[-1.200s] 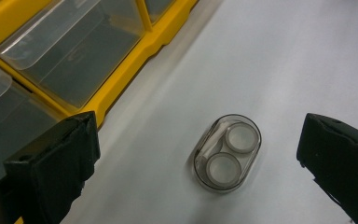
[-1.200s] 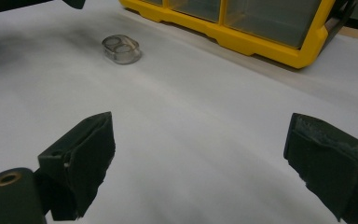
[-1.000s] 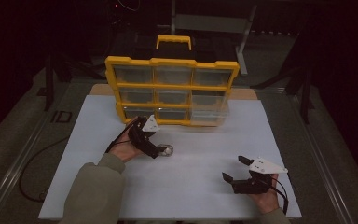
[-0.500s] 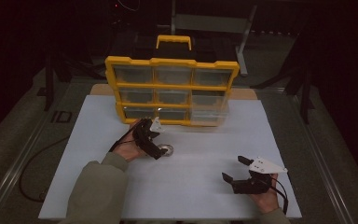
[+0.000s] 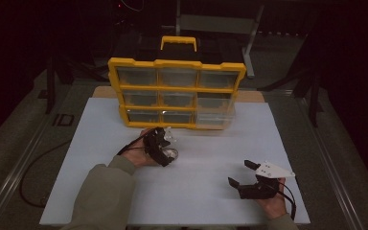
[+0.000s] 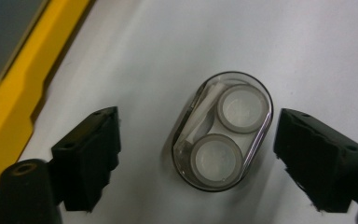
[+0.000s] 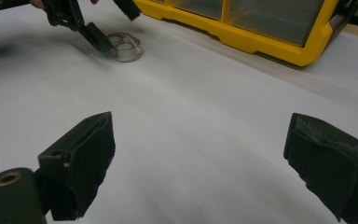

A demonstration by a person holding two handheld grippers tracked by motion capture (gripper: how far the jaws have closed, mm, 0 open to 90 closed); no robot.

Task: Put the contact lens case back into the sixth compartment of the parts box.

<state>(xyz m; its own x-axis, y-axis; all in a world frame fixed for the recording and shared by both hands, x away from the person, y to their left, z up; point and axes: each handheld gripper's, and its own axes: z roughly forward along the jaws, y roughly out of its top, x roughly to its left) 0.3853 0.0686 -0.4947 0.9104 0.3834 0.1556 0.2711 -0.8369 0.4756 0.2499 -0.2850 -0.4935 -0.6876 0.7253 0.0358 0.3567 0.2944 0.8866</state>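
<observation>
Jaws of the left gripper (image 6: pixel 193 154) have just been closing, a clear case (image 6: pixel 223 131) between them, untouched, lying just in front of the yellow organizer (image 5: pixel 177 93). Right gripper (image 5: pixel 248 175), nearest me, gapes empty. The slick case could squirt sideways if pinched off-centre.

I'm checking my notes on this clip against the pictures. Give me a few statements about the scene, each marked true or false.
1. A small clear oval case lies between the jaws of the left tongs. True.
2. The left tongs already pinch the case. False: their jaws have just been closing, but white sheet shows between each jaw and the case.
3. The right tongs hold a screw. False: nothing is between their open jaws, which stand over bare sheet.
4. A yellow organizer box stands at the far side of the sheet. True.
5. The case holds two round parts. True.
</observation>
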